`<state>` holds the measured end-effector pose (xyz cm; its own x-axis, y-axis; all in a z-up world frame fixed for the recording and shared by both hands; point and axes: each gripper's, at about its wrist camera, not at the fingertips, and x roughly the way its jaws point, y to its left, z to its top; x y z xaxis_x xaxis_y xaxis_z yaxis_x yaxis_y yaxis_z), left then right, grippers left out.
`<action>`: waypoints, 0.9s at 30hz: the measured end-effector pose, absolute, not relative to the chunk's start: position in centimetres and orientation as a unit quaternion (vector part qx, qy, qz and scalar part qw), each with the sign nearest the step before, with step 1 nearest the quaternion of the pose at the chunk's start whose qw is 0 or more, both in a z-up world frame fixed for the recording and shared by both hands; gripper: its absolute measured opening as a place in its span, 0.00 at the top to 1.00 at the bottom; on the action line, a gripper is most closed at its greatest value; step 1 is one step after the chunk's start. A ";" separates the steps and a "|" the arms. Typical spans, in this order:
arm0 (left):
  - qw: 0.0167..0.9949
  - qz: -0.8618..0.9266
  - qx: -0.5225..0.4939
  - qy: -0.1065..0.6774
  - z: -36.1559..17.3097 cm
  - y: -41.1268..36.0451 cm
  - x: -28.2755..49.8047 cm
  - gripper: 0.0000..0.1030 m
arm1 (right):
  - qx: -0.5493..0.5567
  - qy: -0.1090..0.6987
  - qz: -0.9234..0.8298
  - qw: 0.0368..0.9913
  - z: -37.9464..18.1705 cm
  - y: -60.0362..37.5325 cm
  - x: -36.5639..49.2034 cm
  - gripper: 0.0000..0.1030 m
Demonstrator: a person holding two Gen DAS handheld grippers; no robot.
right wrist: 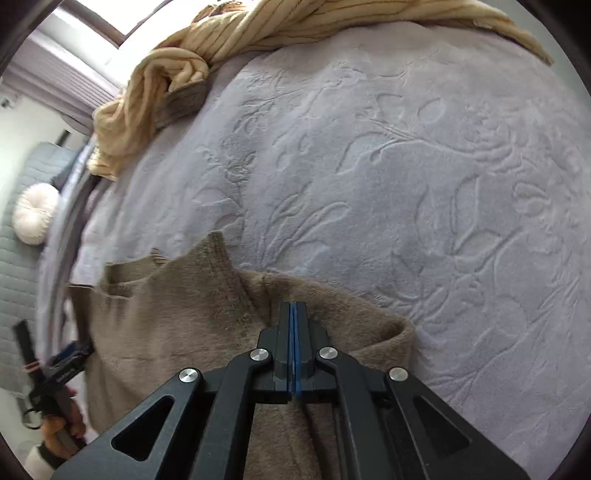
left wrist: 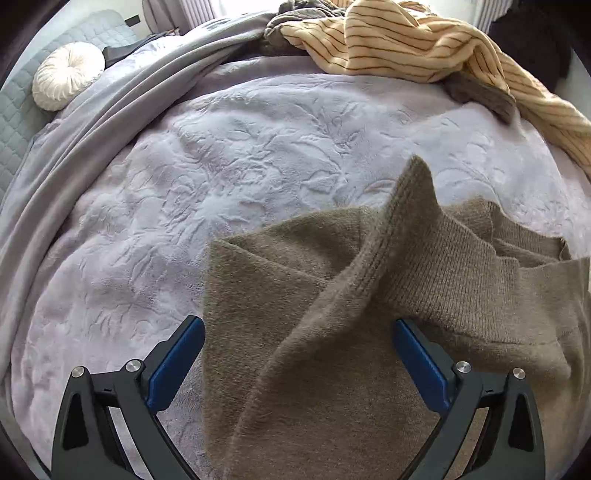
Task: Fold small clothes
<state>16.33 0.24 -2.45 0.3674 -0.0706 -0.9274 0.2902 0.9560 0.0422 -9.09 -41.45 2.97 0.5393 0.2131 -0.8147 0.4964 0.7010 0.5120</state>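
A brown knit sweater (left wrist: 332, 258) lies rumpled on a pale lilac embossed blanket (left wrist: 221, 166), with one ribbed end (left wrist: 415, 177) standing up in a peak. My left gripper (left wrist: 297, 325) hovers just over it, open wide, its blue pads either side of a fold without pressing it. In the right wrist view the sweater (right wrist: 166, 332) fills the lower left. There my right gripper (right wrist: 293, 304) is shut, pads together, and folds of the knit run in to its tips, so it pinches the fabric. The left gripper (right wrist: 55, 369) and the hand holding it show at the left edge.
A yellow striped garment (left wrist: 406, 40) is heaped at the blanket's far side, over a grey-brown piece (left wrist: 484, 96); the same heap of yellow striped cloth (right wrist: 258, 22) tops the right wrist view. A round cream cushion (left wrist: 66, 74) rests on quilted grey padding (left wrist: 14, 122) at the left.
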 end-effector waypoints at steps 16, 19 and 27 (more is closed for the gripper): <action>0.817 -0.119 0.120 0.552 -3.6 -1.7 15.3 0.01 | 0.281 0.514 -0.052 0.809 2.5 -38.9 -4.4 0.75; 0.816 -0.119 0.125 0.552 -3.8 -1.7 15.4 0.01 | 0.285 0.507 -0.061 0.811 2.7 -40.0 -4.5 0.72; 0.821 -0.112 0.135 0.543 -3.8 -2.1 15.5 0.01 | 0.287 0.524 -0.034 0.801 1.7 -39.2 -2.0 0.77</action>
<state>15.51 -2.11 -3.79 0.3858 -0.0383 -0.9218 0.3308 0.9385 0.0994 -1.96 -39.23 1.68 0.4475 0.2466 -0.8596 0.3554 0.8330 0.4240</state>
